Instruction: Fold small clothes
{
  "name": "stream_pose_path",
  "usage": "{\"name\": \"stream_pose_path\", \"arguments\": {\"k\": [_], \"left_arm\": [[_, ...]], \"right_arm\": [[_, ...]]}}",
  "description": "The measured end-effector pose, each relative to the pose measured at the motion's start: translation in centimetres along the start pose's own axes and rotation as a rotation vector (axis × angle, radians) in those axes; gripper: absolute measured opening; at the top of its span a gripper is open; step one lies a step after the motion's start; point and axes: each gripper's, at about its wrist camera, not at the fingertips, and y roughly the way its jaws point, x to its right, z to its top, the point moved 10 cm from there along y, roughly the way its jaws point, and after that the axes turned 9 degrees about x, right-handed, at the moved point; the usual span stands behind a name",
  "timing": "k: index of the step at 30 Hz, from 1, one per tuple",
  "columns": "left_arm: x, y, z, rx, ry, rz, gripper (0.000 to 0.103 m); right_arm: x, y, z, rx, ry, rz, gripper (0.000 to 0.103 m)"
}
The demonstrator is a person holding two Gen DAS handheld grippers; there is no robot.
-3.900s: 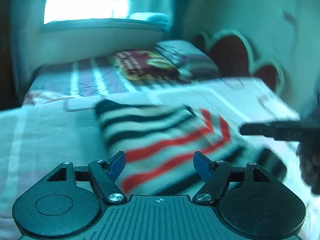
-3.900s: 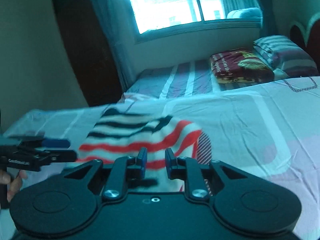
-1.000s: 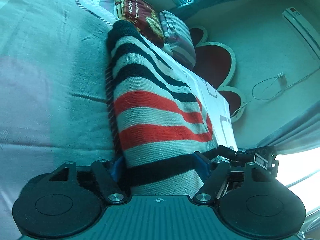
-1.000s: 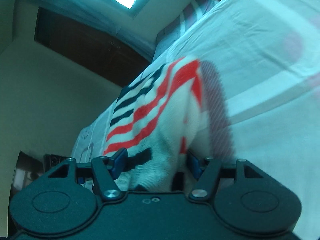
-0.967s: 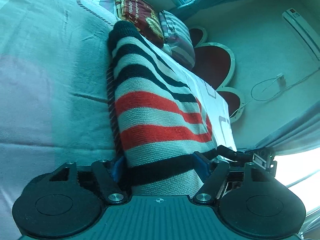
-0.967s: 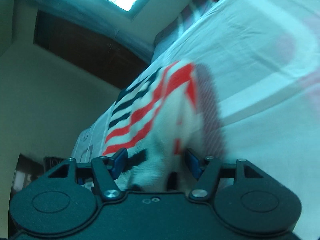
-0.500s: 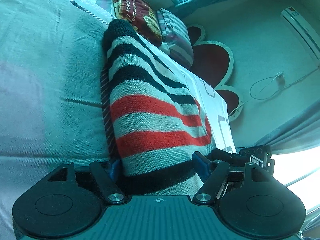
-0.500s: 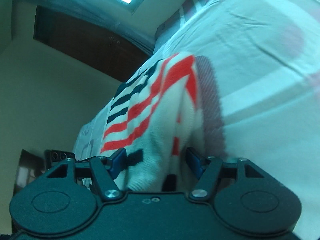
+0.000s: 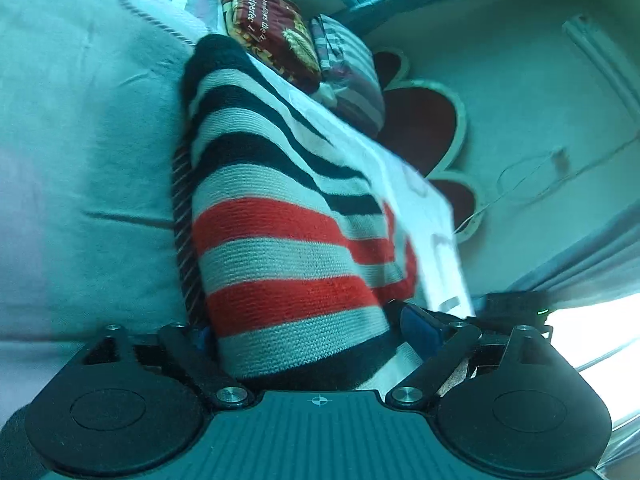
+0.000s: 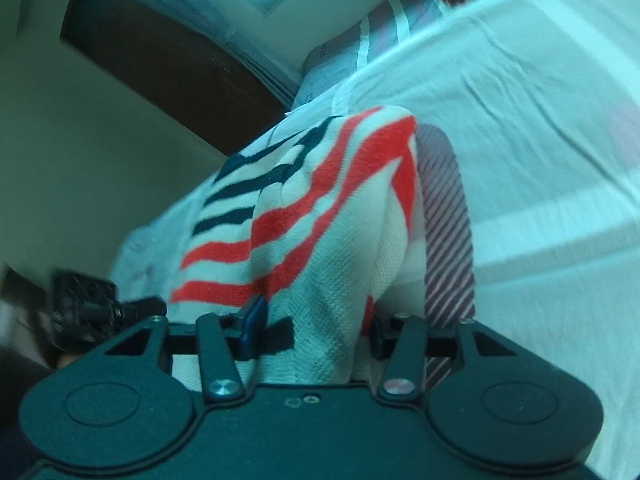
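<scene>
A knitted sweater with white, black and red stripes (image 9: 280, 240) lies stretched over the pale bed sheet (image 9: 80, 160), its near hem between the jaws of both grippers. My left gripper (image 9: 310, 328) is opening. Its right blue pad (image 9: 418, 322) stands just off the black hem, and cloth hides the left pad. The sweater (image 10: 320, 220) rises in a bunched fold in the right wrist view. My right gripper (image 10: 316, 326) is closing on that fold, and cloth fills the gap between its pads. Each view shows the other gripper beside the hem: the right gripper (image 9: 516, 304) and the left gripper (image 10: 100, 312).
A red patterned folded blanket (image 9: 276, 28) and a striped pillow (image 9: 348, 76) lie at the head of the bed by a heart-shaped headboard (image 9: 420, 128). A dark wooden door (image 10: 160, 64) stands beyond the bed's far side. The sheet (image 10: 540, 120) spreads wide to the right.
The left jaws have spread and the right pad has come off the hem. The right jaws have drawn closer together around the bunched fold. Both hands shifted slightly.
</scene>
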Motion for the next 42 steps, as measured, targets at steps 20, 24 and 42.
{"name": "stream_pose_path", "arguments": {"k": [20,24,42], "left_arm": [[1.4,-2.6,0.1,-0.001,0.171,0.148,0.052],[-0.2,-2.9,-0.3,0.026,0.076,0.113,0.053],[3.6,-10.2,0.6,0.149,0.180,0.149,0.051]], "right_arm": [[-3.1,-1.2,-0.7,0.006,-0.154,-0.182,0.047],[0.0,-3.1,-0.8,0.036,-0.023,-0.182,0.076],[-9.7,-1.4,-0.9,0.094,-0.135,0.009,0.031]]}}
